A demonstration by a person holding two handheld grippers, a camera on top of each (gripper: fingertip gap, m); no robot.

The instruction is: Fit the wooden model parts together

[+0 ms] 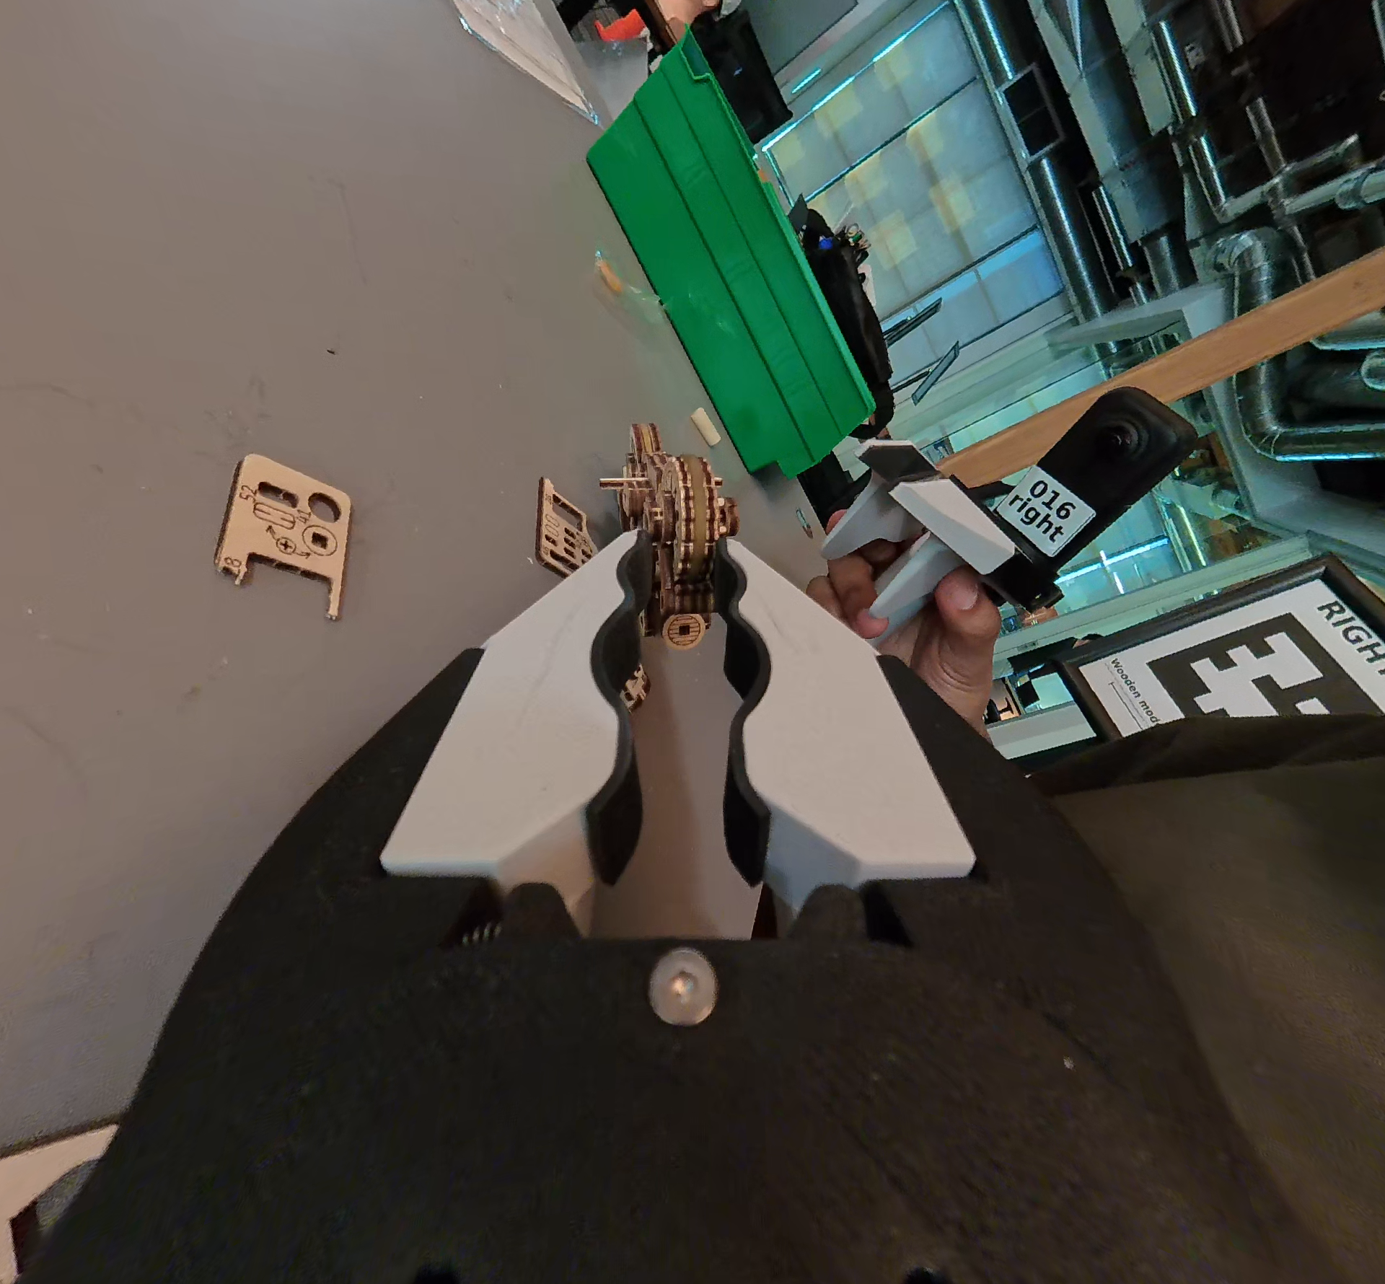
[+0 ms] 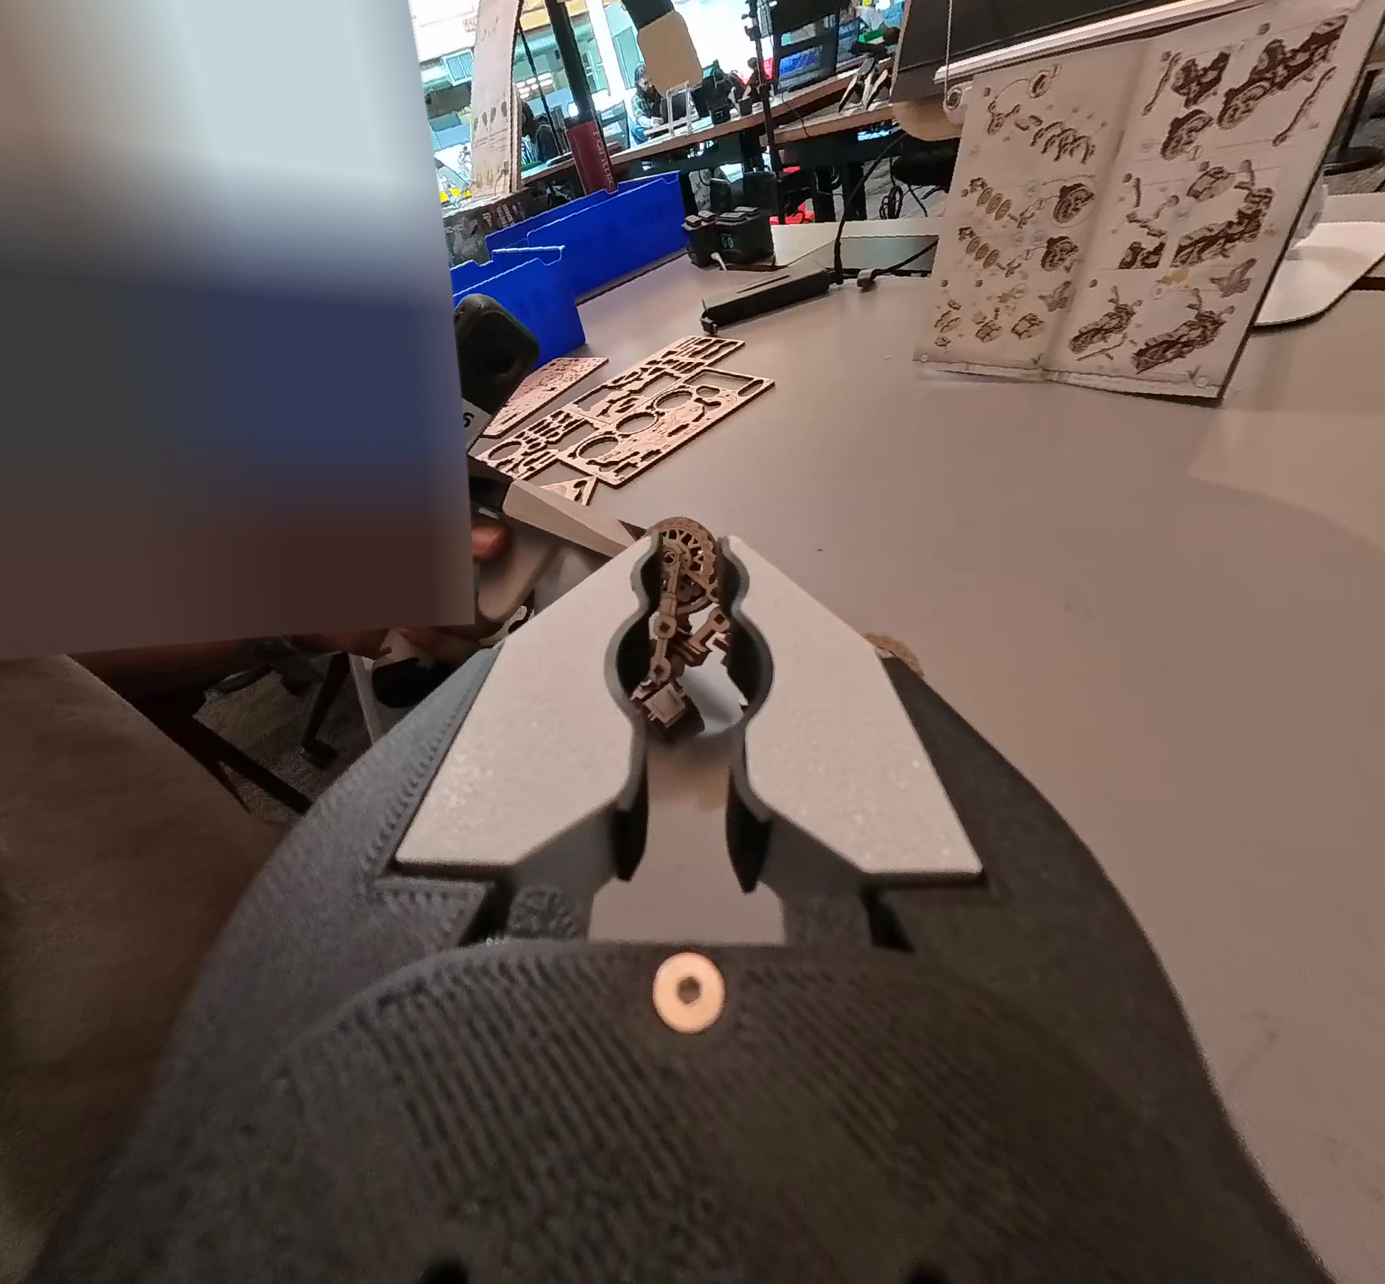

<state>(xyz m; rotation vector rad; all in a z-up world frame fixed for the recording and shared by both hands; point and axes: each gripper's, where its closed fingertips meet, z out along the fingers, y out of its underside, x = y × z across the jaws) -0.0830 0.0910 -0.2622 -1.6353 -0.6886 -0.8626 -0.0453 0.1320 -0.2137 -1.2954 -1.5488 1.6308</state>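
Observation:
My left gripper (image 1: 680, 558) is shut on a small wooden gear assembly (image 1: 678, 536) and holds it just above the grey table (image 1: 225, 236). My right gripper (image 2: 686, 558) is held by a hand and sits just to the right of the assembly (image 2: 678, 603). It points at the assembly with its jaws a little apart and nothing between them. The assembly shows through the gap, beyond the fingertips. The right gripper also shows in the left wrist view (image 1: 854, 585). The left gripper's finger (image 2: 569, 521) reaches in from the left.
A flat cut-out wooden piece (image 1: 285, 536) and a smaller one (image 1: 562, 536) lie on the table. A green bin (image 1: 719, 274) stands behind. Punched wooden sheets (image 2: 637, 416), blue bins (image 2: 539, 251) and a propped instruction booklet (image 2: 1124, 199) lie farther off. Spacing between my two grippers at the tips: around 8 cm.

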